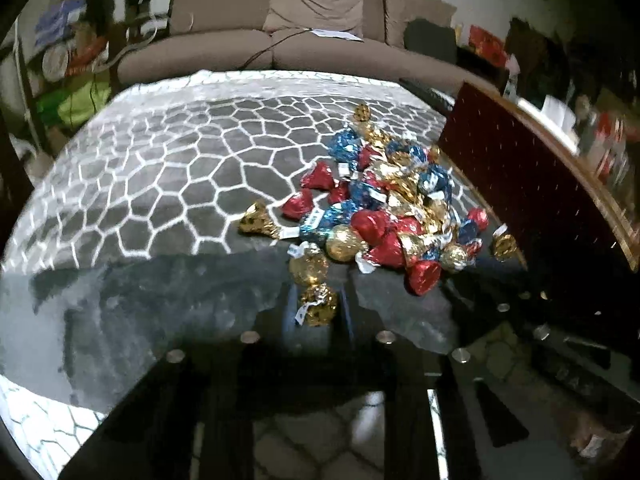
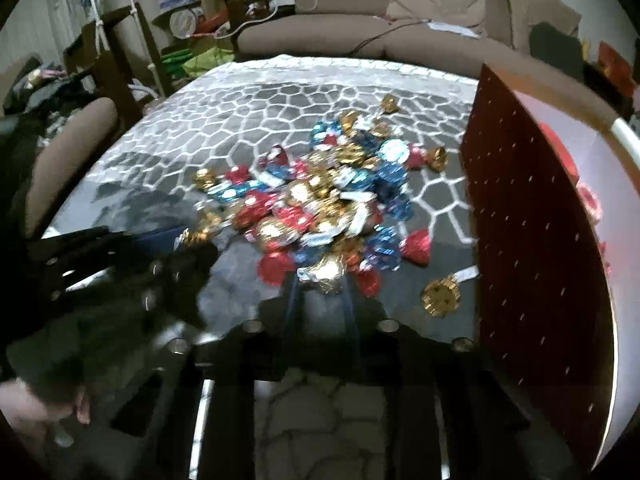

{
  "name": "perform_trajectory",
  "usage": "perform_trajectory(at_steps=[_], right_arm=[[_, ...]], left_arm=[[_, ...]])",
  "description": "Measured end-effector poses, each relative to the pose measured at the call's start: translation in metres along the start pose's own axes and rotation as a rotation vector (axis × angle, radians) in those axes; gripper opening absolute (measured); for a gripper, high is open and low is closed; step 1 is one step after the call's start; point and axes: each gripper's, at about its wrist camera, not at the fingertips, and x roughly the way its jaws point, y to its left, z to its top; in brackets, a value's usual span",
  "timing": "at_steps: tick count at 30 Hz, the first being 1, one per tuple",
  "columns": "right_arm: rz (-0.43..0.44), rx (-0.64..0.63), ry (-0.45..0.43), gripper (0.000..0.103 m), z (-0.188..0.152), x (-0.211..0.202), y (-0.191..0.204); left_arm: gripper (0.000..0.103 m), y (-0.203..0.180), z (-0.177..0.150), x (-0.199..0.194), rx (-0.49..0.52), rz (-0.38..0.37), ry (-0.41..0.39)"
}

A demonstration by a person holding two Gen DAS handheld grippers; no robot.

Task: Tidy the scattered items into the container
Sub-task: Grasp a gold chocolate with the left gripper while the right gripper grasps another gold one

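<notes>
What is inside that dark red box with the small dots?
In the right wrist view the dark red dotted box shows a pale inner wall and blurred red shapes, probably wrapped candies. Its near wall hides the bottom.

I see a brown couch point(image 1: 312, 36) behind the grey rug point(image 1: 160, 168), with messy shelves point(image 1: 68, 52) beside the couch.

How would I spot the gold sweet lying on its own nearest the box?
Find the tall dark red container standing on the glass table. Just left of its base lies a round gold-foil candy with a white paper tag, apart from the mixed pile of candies.
</notes>
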Motion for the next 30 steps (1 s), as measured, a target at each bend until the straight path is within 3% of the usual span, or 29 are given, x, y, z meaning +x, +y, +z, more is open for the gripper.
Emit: perform_trajectory(at_steps=[7, 12, 17, 22, 25, 26, 27, 30], right_arm=[[0.080, 0.038, 0.035, 0.003, -0.016, -0.011, -0.004], [0.070, 0.020, 0.041, 0.008, -0.024, -0.017, -0.008], [0.030, -0.034, 0.022, 0.017, -0.027, -0.016, -0.001], [0.069, 0.016, -0.004, 0.046, -0.020, -0.013, -0.001], [0.056, 0.033, 0.015, 0.042, -0.014, -0.003, 0.000], [0.067, 0.046, 0.021, 0.037, -0.013, 0.000, -0.001], [0.074, 0.062, 0.027, 0.022, -0.012, 0.004, -0.003], [0.060, 0.058, 0.032, 0.020, -0.010, 0.006, -0.002]], left_arm=[[0.022, 0.005, -0.003, -0.008, 0.007, -0.014, 0.015], [0.022, 0.011, -0.003, -0.019, 0.026, -0.003, 0.015], [0.022, 0.021, -0.003, -0.023, -0.006, -0.003, 0.015], [0.022, 0.019, -0.003, -0.024, 0.003, -0.008, 0.016], [0.022, 0.016, -0.002, -0.023, 0.016, -0.008, 0.018], [0.022, 0.015, -0.002, -0.023, 0.019, -0.008, 0.022], [0.022, 0.014, -0.002, -0.022, 0.024, -0.007, 0.025], [0.022, 0.012, -0.002, -0.023, 0.033, -0.006, 0.025]])
